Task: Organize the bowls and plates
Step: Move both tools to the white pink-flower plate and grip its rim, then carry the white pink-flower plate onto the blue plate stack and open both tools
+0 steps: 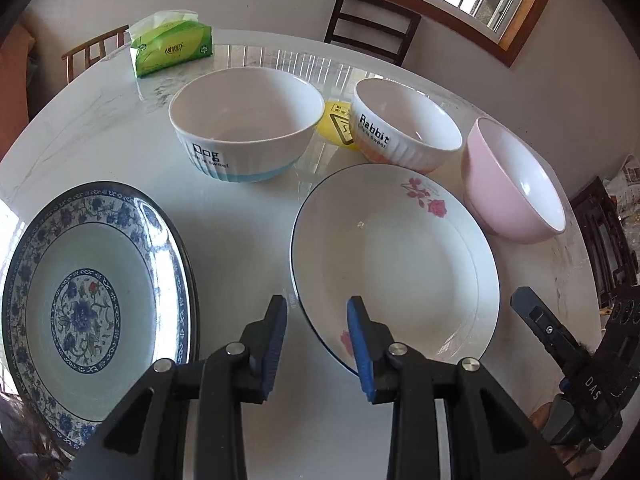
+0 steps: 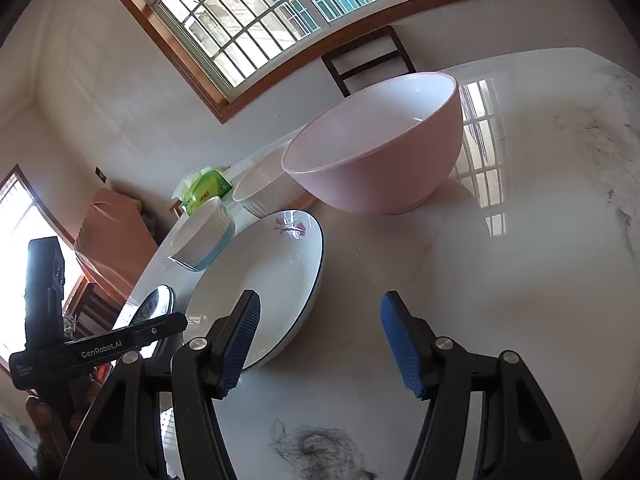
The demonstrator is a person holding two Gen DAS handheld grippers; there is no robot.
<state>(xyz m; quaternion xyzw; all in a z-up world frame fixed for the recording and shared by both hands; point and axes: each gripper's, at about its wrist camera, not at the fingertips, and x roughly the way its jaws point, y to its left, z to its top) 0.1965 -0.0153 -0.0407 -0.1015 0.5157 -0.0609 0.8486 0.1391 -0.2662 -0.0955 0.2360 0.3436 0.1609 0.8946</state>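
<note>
Blue-padded left tongs (image 1: 317,308) hang narrowly parted and empty over the near rim of the rose plate (image 1: 404,256), which likely needs a grip on that rim next. Right tongs (image 2: 320,308) gape empty beside it, the pink bowl (image 2: 376,148) ahead. A blue-patterned plate (image 1: 96,296) lies left; two white bowls and a tissue pack sit beyond, nothing blocking.

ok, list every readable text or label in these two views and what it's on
"Dog" on the blue-banded bowl; small line beneath reads roughly "Life is sweet".
"Rabbit" on the orange-banded bowl; same small line beneath.
"GenRobot.AI" on the left gripper body, right wrist view.
"DAS" on the right gripper body, left wrist view.
Tissue pack logo: too blurred.
Yellow sticker: too small.
</note>
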